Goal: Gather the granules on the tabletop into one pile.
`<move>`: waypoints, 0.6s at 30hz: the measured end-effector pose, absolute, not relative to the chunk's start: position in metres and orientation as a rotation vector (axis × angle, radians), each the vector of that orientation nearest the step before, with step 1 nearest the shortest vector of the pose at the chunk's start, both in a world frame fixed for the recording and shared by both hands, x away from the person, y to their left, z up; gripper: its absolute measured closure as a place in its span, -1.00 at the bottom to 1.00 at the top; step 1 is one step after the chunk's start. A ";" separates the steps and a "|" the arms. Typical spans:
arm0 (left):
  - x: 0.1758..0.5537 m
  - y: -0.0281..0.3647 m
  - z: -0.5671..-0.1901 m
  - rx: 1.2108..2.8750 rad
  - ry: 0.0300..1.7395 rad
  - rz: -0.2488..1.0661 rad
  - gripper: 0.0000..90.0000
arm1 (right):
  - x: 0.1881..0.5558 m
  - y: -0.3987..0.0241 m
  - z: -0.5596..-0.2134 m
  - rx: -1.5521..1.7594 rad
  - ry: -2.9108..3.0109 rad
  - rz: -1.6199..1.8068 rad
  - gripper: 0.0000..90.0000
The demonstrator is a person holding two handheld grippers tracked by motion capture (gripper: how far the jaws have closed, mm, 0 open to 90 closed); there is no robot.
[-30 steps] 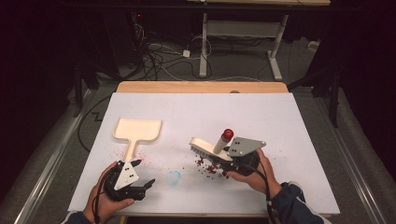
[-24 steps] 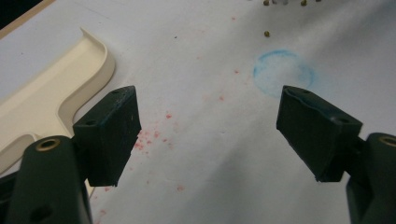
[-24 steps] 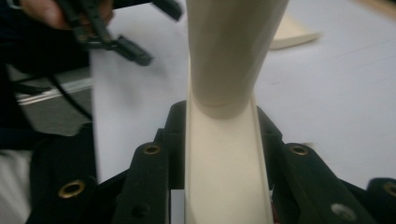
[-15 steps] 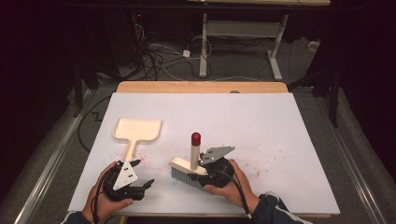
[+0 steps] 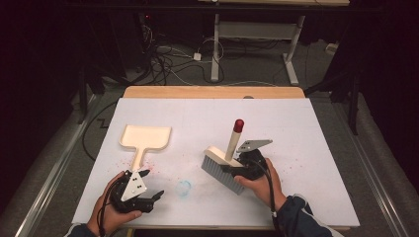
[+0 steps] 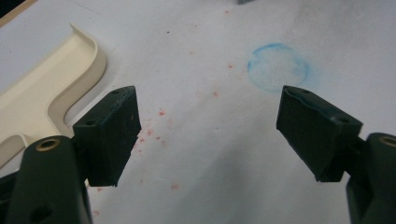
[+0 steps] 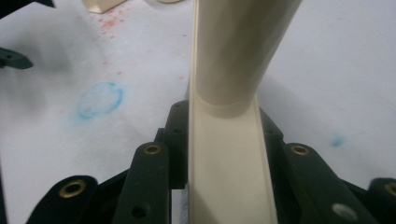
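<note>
A hand brush with a cream back [image 5: 216, 152], grey bristles [image 5: 221, 172] and a red-tipped handle [image 5: 235, 138] rests bristles-down on the white table, right of centre. My right gripper [image 5: 236, 168] is shut on its back, and the right gripper view shows the jaws [image 7: 226, 121] clamped on the cream bar [image 7: 229, 168] below the handle. A cream dustpan [image 5: 146, 138] lies at the left, its handle toward the person. My left gripper [image 5: 152, 185] sits just below that handle. It is open [image 6: 210, 135] with nothing between its fingers, and the dustpan [image 6: 42, 98] lies to their left.
A blue chalk-like ring [image 5: 184, 187] marks the sheet between the two grippers, seen too as the ring [image 6: 278, 68]. Red specks [image 5: 150, 169] are scattered near the dustpan handle. The white sheet [image 5: 296, 128] ends at a wooden strip [image 5: 212, 92] at the back.
The right gripper swept the brush left and toward the near edge, then came back right and a little farther away. The left gripper stayed put.
</note>
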State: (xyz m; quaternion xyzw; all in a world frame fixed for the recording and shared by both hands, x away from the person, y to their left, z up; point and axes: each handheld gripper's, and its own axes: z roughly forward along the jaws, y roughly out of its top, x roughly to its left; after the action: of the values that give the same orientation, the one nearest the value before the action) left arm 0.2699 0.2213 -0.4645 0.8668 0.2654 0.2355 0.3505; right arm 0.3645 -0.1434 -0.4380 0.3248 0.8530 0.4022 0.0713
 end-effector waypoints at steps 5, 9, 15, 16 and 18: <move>0.270 0.220 -0.464 2.241 0.682 0.610 -0.54 | 0.367 -0.155 -0.428 0.884 2.555 1.242 0.50; 0.270 0.220 -0.464 2.242 0.686 0.608 -0.54 | 0.356 -0.157 -0.412 0.693 2.582 1.243 0.50; 0.269 0.221 -0.464 2.243 0.687 0.611 -0.54 | 0.339 -0.172 -0.403 0.545 2.665 1.223 0.50; 0.269 0.221 -0.464 2.243 0.687 0.611 -0.54 | 0.337 -0.177 -0.402 0.560 2.651 1.205 0.50; 0.269 0.221 -0.464 2.242 0.688 0.615 -0.54 | 0.334 -0.189 -0.401 0.628 2.580 1.175 0.50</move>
State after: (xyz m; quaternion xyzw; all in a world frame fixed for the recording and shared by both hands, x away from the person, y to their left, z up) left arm 0.2695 0.2210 -0.4637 0.8660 0.2656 0.2374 0.3510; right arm 0.3337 -0.1889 -0.4006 0.2147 0.8822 0.4019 0.1186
